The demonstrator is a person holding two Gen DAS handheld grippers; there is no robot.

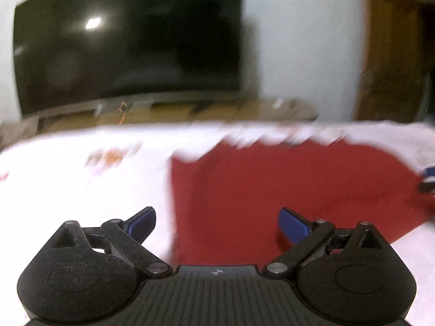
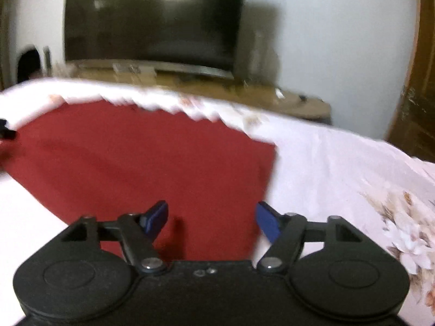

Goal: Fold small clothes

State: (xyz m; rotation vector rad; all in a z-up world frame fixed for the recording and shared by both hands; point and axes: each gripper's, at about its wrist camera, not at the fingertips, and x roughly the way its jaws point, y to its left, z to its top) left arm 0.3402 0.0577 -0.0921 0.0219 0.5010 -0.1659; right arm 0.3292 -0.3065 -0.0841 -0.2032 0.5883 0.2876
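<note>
Red cloth (image 1: 299,190) lies flat on a bed sheet (image 1: 68,190), white with a floral print; the flowers show best at the right edge of the right wrist view (image 2: 402,233). No containers in view, nothing holding anything. Cloth's far edge has a white jagged trim, blurred in both views, so its detail cannot be made out.

Left gripper (image 1: 217,224) hovers low over the cloth's near left edge, fingers (image 1: 144,221) spread wide, nothing between them. One blue pad sits over white sheet, the other over red cloth. Contact with the fabric cannot be told.

Right gripper (image 2: 212,221) sits over the cloth's near right edge, fingers (image 2: 267,222) also spread wide and empty. Left pad is over red cloth, right pad is at the cloth's edge where it meets the sheet. A small shadow falls on the cloth just beside the left pad.

Each wrist view catches the other gripper as a dark blur at the frame edge, across the cloth.

Background: dark TV screen (image 2: 155,19) on a wooden stand (image 2: 272,95) beyond the bed, pale wall (image 2: 326,40), brown wooden door (image 1: 388,54) at right. Both views are motion blurred.
</note>
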